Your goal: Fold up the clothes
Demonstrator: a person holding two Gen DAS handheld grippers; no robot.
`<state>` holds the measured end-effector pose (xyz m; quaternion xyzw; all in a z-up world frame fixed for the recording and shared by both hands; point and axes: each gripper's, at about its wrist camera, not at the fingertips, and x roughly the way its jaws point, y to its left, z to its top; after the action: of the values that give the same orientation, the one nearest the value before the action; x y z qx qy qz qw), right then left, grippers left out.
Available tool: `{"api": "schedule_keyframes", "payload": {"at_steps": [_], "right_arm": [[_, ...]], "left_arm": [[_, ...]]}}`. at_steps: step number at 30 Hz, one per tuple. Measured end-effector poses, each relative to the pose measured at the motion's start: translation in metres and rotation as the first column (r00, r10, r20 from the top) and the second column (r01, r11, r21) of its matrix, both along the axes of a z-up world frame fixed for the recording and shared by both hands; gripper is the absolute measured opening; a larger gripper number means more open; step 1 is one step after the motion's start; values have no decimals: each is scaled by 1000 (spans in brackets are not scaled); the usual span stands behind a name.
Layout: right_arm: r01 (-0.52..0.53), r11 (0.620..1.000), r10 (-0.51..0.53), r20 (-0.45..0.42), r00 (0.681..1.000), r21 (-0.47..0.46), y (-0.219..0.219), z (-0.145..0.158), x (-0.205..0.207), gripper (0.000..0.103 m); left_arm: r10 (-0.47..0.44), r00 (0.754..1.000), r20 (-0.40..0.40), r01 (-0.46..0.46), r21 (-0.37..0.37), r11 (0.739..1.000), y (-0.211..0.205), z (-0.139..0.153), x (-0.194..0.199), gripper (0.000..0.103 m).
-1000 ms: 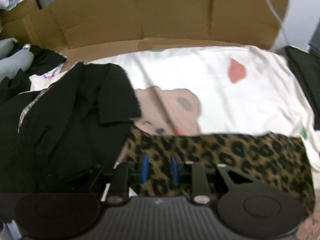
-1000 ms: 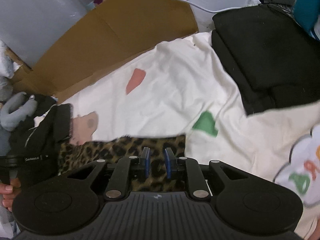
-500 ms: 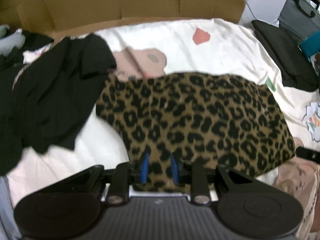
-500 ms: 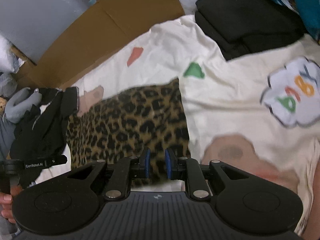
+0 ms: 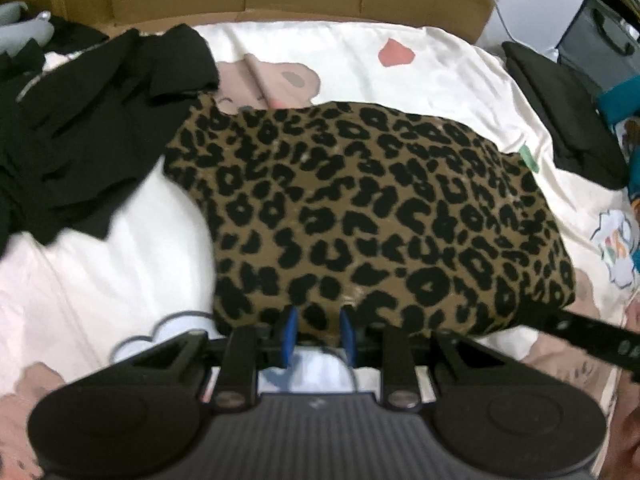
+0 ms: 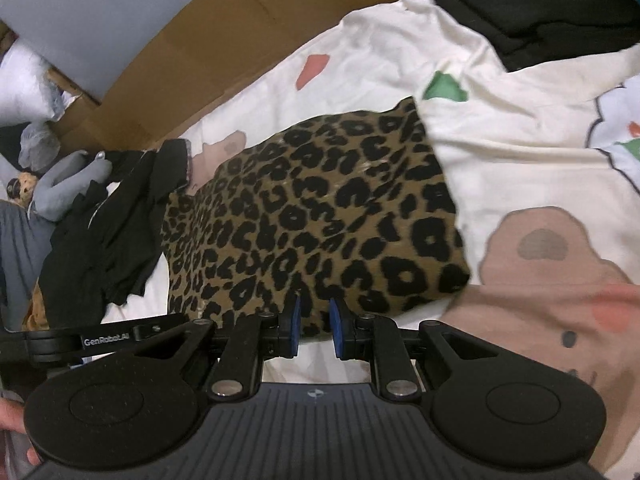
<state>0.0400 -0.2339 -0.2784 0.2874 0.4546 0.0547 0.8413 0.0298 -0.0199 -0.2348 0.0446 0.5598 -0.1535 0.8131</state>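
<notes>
Both hand-held grippers — left, right — are clamped on the leopard garment's near edge; keep it taut, lay it flat on the bed.

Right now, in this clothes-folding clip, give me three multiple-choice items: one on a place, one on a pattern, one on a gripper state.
1. Where does the crumpled black garment lie relative to the leopard-print garment in the left wrist view?
A. At its left
B. At its right
C. On top of its middle

2. What pattern is on the garment that both grippers hold?
A. Blue stripes
B. Leopard spots
C. Plain white

3. What is the right gripper doing?
A. Wide open over the sheet
B. Shut on the leopard cloth's near edge
C. Shut on the black garment

Answers: 1 A, the black heap sits at picture left. 2 B, dark spots on tan. 3 B, the cloth's edge runs between its blue pads.
</notes>
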Motion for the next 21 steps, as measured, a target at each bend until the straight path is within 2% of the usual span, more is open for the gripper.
{"api": "schedule_keyframes", "payload": {"at_steps": [5,9,12,15,19,21], "right_arm": [[-4,998,2,-29,1000,-62,2,-12,14,19],[-4,992,-1,-43,999,-128,-6,-17,17,17],[32,989,-41,-58,997,-146,-19,-19,16,15],[35,986,-46,-67,997,-160,-27,-19,12,13],[79,970,-100,-82,992,-229,-39,-18,4,11],[130,964,-153,-83,985,-234,-48,-14,-3,11]], "left_arm": [[31,999,-32,-31,-6,999,-4,-17,7,26],[34,999,-31,-33,31,999,2,-27,16,26],[57,998,-22,-56,49,997,9,-28,22,25],[83,996,-24,-82,51,995,18,-27,25,16],[92,996,-16,-91,78,993,26,-19,22,15],[110,994,-23,-109,58,992,33,-12,21,15]]}}
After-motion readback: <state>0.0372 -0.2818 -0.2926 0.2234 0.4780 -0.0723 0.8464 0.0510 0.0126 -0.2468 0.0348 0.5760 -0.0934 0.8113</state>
